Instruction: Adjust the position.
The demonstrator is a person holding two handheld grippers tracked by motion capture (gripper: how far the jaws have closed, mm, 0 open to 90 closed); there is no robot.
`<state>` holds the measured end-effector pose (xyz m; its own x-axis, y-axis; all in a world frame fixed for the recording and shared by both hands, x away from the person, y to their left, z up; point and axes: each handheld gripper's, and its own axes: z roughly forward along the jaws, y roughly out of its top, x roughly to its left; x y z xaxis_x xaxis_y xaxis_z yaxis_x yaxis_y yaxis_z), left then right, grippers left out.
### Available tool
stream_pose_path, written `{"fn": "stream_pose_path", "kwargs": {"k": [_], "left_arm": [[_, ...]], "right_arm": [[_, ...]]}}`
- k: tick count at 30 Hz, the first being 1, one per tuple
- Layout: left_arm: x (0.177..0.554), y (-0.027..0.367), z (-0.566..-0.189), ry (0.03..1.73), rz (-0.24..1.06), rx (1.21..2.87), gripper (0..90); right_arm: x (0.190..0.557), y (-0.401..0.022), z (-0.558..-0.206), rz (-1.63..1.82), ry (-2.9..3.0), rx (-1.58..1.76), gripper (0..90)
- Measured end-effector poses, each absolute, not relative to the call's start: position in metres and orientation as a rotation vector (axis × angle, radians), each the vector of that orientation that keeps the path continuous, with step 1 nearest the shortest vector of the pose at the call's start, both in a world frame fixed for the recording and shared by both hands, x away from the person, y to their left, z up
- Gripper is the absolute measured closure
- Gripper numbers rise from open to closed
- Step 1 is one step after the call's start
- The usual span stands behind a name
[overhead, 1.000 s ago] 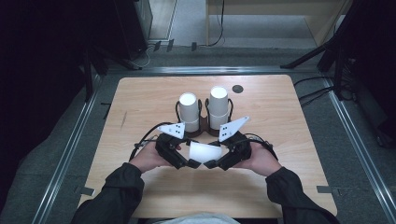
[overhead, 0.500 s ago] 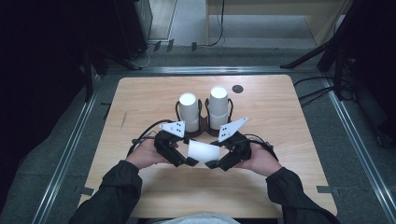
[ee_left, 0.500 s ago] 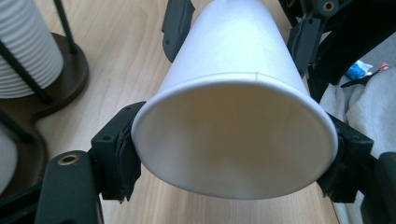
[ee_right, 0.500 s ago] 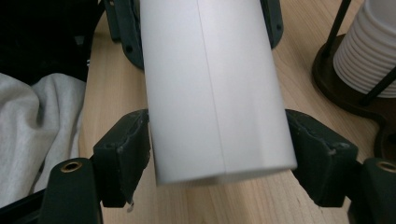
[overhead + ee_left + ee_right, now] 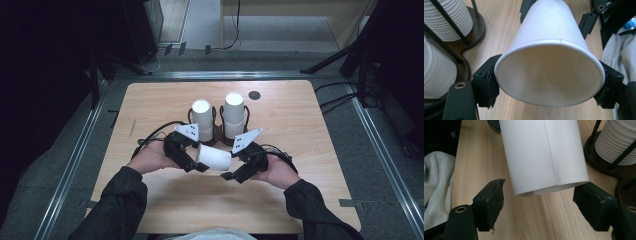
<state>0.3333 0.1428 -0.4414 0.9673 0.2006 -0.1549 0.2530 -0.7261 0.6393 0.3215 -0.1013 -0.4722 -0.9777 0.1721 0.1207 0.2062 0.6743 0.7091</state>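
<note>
- Hands come in low from the near edge of the table, forearms angled inward so both grippers point at each other over the middle of the wood.
- The left gripper is clamped on a white paper cup, which lies on its side in the air between the two hands. In the left gripper view its pads press the cup's wide rim on both sides, mouth facing that camera.
- The right gripper sits at the cup's narrow bottom end. Its jaws have just been opening, and in the right gripper view the cup's base hangs between them with a gap on each side, so no grip there.
- Left hand and right hand are roughly level with each other, dark sleeves behind them.
- Just past the cup stands a dark holder with two stacks of white cups, side by side.
</note>
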Motion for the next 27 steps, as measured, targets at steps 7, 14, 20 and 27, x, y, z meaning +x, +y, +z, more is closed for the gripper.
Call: {"fn": "stream_pose_path", "kwargs": {"k": [7, 14, 20, 27], "left_arm": [[0.335, 0.138, -0.441, 0.288, -0.081, 2.456, 22.1], [0.339, 0.126, -0.445, 0.285, -0.102, 2.516, 22.1], [0.342, 0.118, -0.448, 0.286, -0.112, 2.576, 22.1], [0.344, 0.111, -0.450, 0.297, -0.106, 2.627, 22.0]], "right_arm": [[0.323, -0.102, -0.475, -1.199, -2.856, -0.345, 24.9], [0.323, -0.103, -0.478, -1.173, -2.883, -0.354, 24.8], [0.322, -0.104, -0.479, -1.168, -2.889, -0.363, 24.3], [0.321, -0.103, -0.480, -1.165, -2.898, -0.348, 24.2]]}}
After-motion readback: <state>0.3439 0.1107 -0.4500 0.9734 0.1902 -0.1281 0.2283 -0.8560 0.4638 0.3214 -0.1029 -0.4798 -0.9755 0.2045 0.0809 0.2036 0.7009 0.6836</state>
